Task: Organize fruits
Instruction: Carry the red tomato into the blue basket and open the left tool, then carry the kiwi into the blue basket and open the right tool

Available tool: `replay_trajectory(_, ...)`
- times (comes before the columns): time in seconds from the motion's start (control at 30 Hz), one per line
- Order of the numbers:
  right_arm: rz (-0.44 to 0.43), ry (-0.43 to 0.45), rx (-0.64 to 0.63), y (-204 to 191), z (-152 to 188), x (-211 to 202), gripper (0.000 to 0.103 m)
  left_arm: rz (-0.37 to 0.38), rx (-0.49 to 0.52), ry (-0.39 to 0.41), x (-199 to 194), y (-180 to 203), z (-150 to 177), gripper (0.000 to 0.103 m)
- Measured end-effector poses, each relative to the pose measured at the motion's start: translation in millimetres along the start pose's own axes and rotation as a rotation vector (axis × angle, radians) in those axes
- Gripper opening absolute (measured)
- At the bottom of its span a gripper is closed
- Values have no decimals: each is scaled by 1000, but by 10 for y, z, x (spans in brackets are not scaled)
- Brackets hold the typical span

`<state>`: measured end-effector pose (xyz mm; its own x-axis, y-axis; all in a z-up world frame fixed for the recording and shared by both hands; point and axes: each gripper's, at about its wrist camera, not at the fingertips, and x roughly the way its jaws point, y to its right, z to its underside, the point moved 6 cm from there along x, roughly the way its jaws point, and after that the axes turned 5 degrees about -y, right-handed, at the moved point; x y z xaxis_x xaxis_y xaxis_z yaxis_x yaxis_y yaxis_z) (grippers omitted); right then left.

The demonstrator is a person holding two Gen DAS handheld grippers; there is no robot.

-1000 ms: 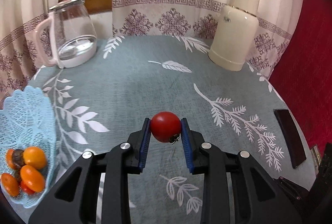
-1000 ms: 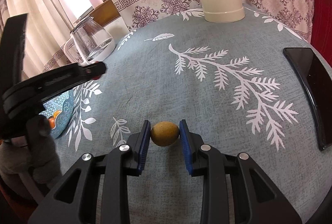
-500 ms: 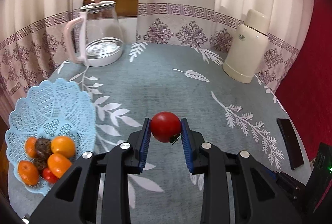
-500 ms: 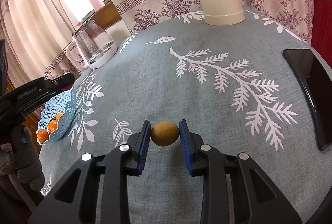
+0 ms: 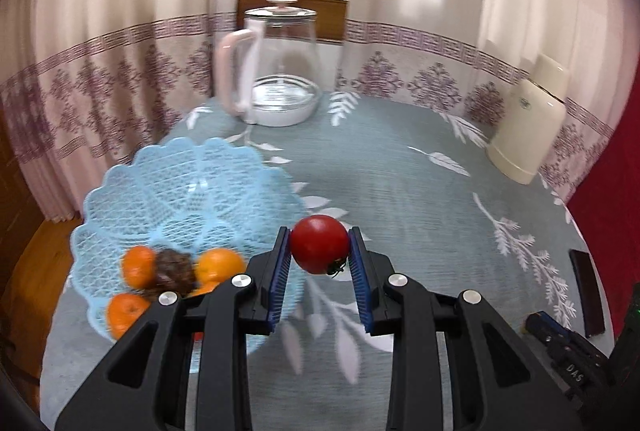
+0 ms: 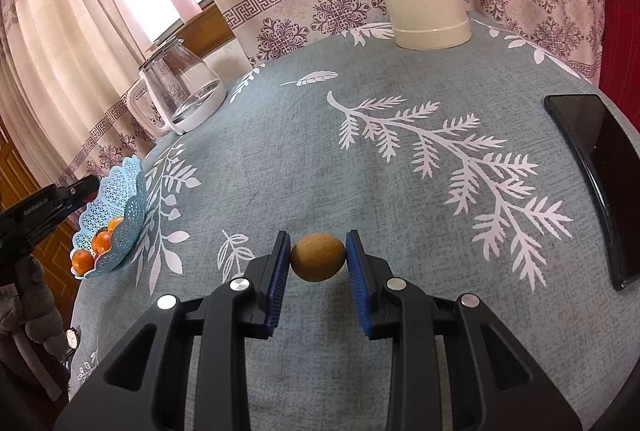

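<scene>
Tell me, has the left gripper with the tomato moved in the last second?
Yes. The left gripper has swung left toward the blue basket, judging by the glass kettle.

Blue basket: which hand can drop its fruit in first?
Probably the left. The left gripper holds the tomato right beside the blue basket. The right gripper holds a brownish fruit over the tablecloth, with the basket far off to its left.

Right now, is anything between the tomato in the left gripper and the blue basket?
Nothing visible. The left gripper holds the tomato in the air just right of the blue basket, whose near rim is open. The oranges lie in its front part; the back part is bare.
</scene>
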<state>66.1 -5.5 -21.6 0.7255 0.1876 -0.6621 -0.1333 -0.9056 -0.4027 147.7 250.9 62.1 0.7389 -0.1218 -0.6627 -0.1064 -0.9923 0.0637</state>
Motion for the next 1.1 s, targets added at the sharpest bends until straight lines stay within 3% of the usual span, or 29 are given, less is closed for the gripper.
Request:
replay_trajectory(0.33, 3, 0, 0, 5, -1, 4, 29, -76, -88, 6, -74, -579, 36, 30)
replay_trajectory(0.7, 5, 0, 0, 5, -3, 7, 29, -127, -145, -9, -45, -909, 114, 30)
replay_trajectory(0.8, 5, 0, 0, 6, -3, 7, 29, -138, -163, -15, -25, -974, 121, 40)
replay_trajectory(0.87, 4, 0, 0, 3, -2, 8, 29, -148, -179, -9, -32, -1029, 120, 53)
replay_trajectory(1.1, 5, 1, 0, 3, -4, 6, 29, -167, -202, 4, -85, -1151, 153, 56)
